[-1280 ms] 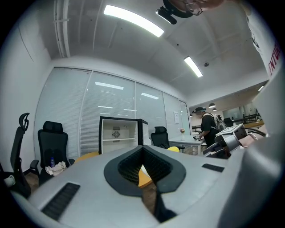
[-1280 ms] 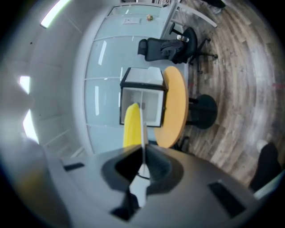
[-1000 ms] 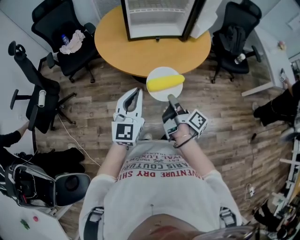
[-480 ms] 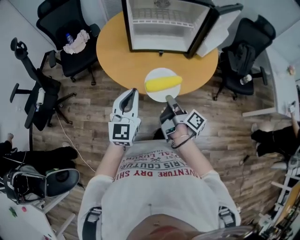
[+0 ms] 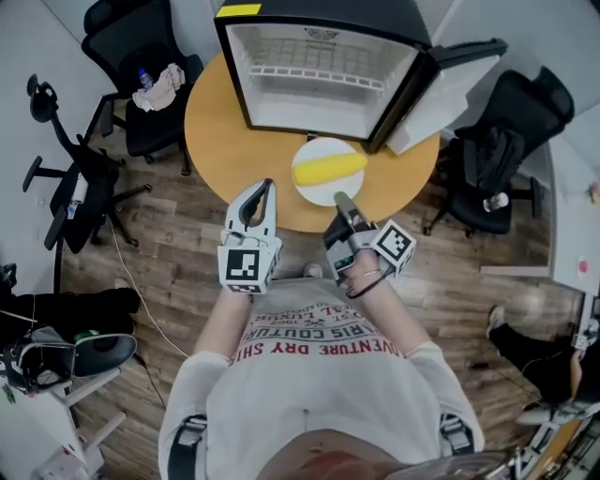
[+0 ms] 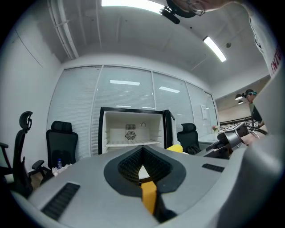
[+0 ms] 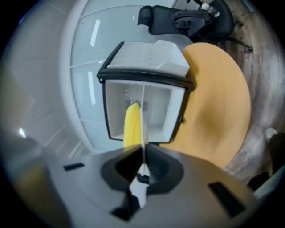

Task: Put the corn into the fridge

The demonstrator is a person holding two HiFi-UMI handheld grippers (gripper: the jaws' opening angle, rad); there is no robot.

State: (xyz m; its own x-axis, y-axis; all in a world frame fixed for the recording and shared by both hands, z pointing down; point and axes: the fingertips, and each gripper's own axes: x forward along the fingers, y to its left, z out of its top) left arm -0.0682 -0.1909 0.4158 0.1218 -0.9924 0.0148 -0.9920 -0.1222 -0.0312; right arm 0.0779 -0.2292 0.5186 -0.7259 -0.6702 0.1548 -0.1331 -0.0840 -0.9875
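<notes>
Room: wood-plank floor (image 5: 169, 272) with a round orange table (image 5: 225, 141) at 12 o'clock from the person; black office chairs stand around it.
Left gripper (image 5: 267, 185): at 11 o'clock over the table's near edge. Its jaws are pressed together with nothing between them.
Right gripper (image 5: 339, 198): at 1 o'clock, just beside the left one. Its jaws are clamped on the near rim of the plate (image 5: 322, 194).
Plate: white and round, over the near part of the table. No view shows whether it rests on the top.
Corn (image 5: 329, 169): one yellow cob lying crosswise on the plate, just in front of the fridge opening and outside it.
Fridge (image 5: 375, 14): a small black one on the table at 12 o'clock, with a white interior and a wire shelf (image 5: 323, 75) across the back. Its door (image 5: 441, 89) is swung wide toward 2 o'clock.
Far chairs: the one at 10 o'clock (image 5: 141, 56) carries a crumpled cloth (image 5: 169, 77) – another stands at 2 o'clock (image 5: 506, 141).
Left gripper view only: a round fan grille (image 6: 130, 135) on the fridge's back wall – and the glass wall with blinds (image 6: 124, 93) behind.
Right gripper view only: the plate seen edge-on as a thin white line running out from the jaws, with the cob on its left.
</notes>
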